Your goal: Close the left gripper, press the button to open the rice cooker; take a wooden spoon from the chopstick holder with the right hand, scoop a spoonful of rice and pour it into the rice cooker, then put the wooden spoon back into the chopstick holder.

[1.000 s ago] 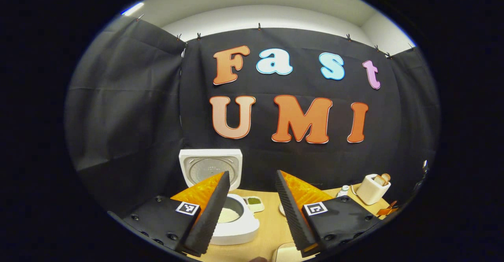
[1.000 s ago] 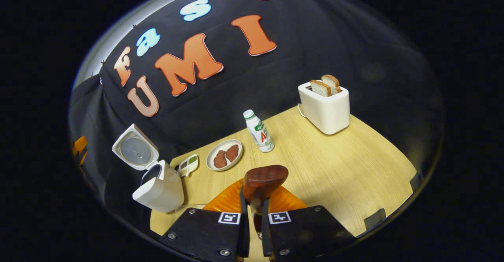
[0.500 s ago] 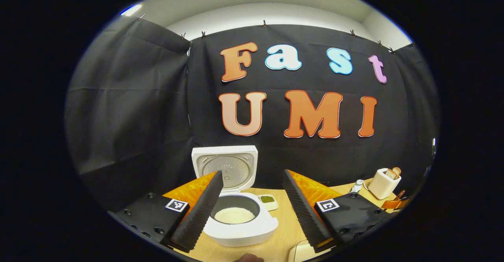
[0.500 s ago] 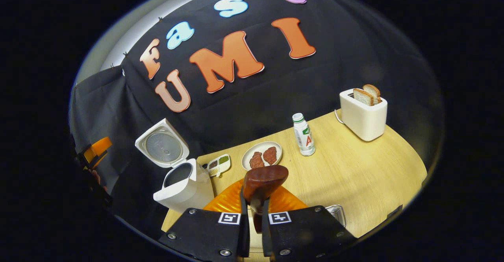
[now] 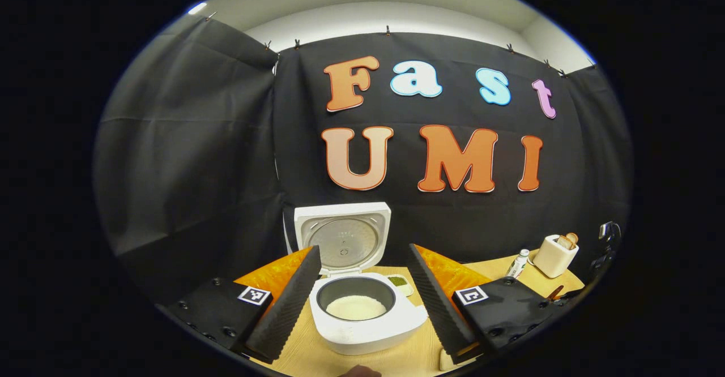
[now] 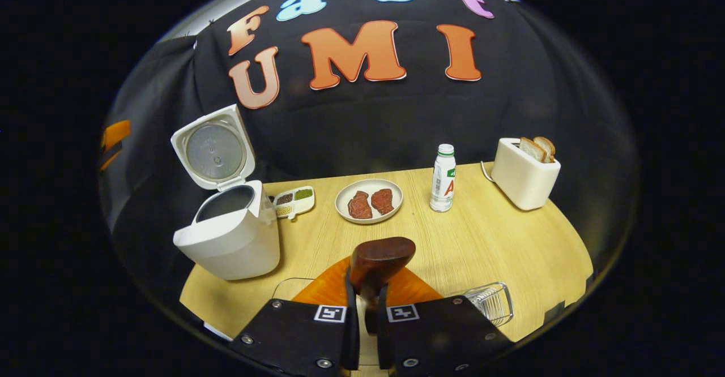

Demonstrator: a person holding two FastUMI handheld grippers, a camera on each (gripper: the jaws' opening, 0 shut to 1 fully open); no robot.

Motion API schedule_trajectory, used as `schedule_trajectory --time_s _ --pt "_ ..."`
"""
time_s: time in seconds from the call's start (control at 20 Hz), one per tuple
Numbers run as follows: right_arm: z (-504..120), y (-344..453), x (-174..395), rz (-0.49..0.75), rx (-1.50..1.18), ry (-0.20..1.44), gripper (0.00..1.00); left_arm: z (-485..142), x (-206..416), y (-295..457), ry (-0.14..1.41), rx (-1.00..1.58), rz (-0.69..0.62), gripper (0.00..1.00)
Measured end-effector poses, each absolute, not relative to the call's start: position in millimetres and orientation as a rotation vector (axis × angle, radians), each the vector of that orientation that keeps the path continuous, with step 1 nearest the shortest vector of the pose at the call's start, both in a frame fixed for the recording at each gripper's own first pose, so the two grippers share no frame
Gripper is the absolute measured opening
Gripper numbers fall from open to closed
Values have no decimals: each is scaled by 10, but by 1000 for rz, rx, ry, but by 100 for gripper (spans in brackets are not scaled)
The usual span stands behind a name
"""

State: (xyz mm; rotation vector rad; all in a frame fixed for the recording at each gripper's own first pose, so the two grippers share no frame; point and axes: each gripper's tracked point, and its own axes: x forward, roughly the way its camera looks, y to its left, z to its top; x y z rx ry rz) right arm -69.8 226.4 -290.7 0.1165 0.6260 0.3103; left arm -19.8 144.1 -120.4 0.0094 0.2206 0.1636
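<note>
left gripper (image 5: 362, 295): jaws wide apart, holding nothing, up over the near table edge, rice cooker framed between its fingers.
right gripper (image 6: 362, 315): jaws clamped on the wooden spoon (image 6: 378, 259), both fingers pressing the handle, bowl end poking up ahead of the tips.
rice cooker (image 5: 362, 315): lid (image 5: 343, 235) up and upright at the back, white rice in the pot; in the right gripper view it sits at the table's left end (image 6: 229, 235), near that edge.
chopstick holder (image 6: 491, 301): wire basket by the near table edge, just right of the right gripper.
table (image 6: 498, 247): bare wood through the middle and right front, open room between cooker and holder.
back row: condiment tray (image 6: 293, 200) just beside the cooker, plate (image 6: 368, 200) with two meat pieces, bottle (image 6: 443, 178), toaster (image 6: 524, 174) with bread, near the far right edge.
change, left gripper view: cooker shifted right and now centred between the fingers; jaw gap much the same.
change, right gripper view: view rolled level from tilted; cooker bigger, wire holder more exposed; spoon grip unchanged.
</note>
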Motion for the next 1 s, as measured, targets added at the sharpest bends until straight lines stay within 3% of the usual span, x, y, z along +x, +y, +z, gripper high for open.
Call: schedule_trajectory --time_s 0.15,0.5,1.0 --pt "-2999 2296 -666 299 -25 581 12 -1247 -275 1538 228 12 188 100" --pt "-3289 2582 -716 396 -244 495 12 -1104 -437 1574 201 8 242 100" --pt "-3558 2877 -1048 515 -315 488 12 -1152 -511 1405 239 42 252 100"
